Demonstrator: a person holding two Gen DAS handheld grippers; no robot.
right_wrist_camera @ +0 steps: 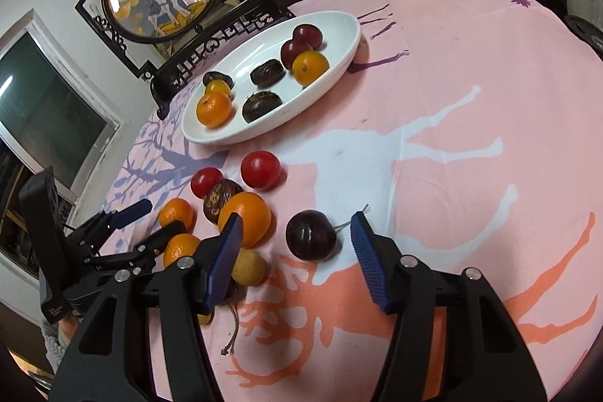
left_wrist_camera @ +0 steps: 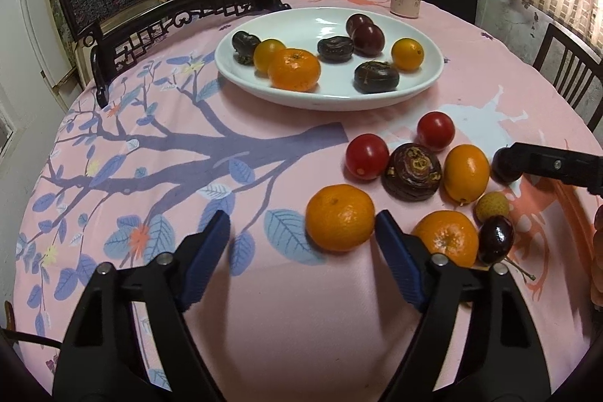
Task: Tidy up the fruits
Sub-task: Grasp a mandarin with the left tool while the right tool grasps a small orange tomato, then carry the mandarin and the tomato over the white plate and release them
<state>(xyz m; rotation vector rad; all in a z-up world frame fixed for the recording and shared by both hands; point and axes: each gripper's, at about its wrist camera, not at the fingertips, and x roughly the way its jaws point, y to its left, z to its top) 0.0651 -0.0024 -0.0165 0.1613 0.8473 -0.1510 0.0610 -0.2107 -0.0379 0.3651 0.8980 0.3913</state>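
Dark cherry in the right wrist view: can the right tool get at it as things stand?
Probably yes. The dark cherry lies alone on the tablecloth, just ahead of the open right tool, between its fingers; nothing blocks it.

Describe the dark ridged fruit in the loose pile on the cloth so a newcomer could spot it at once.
Start at the white plate and drop to the loose pile of fruit on the pink tablecloth in front of it. In the pile's middle sits the water chestnut, between a red tomato and a kumquat. It alone there is dark brown, ringed, with a dried crown.
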